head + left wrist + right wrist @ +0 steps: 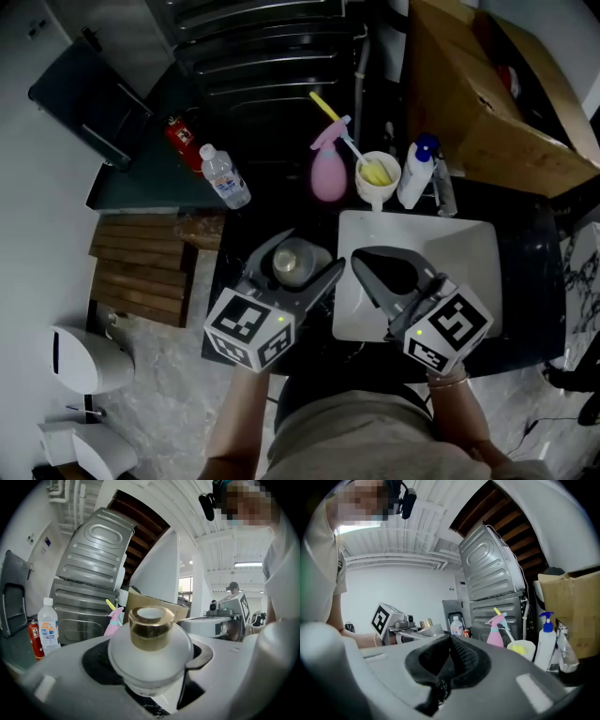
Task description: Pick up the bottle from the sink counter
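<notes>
The left gripper (311,253) grasped the white bottle (150,644) with a gold cap firmly between its jaws, over the dark counter (281,202) beside the white sink (469,258), while the right gripper (367,262) had its jaws clenched together on nothing.

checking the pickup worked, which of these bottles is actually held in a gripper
The squat white bottle with the gold cap, clamped in the left gripper. The water bottle, pink spray bottle and blue-pump bottle stand ungripped.
</notes>
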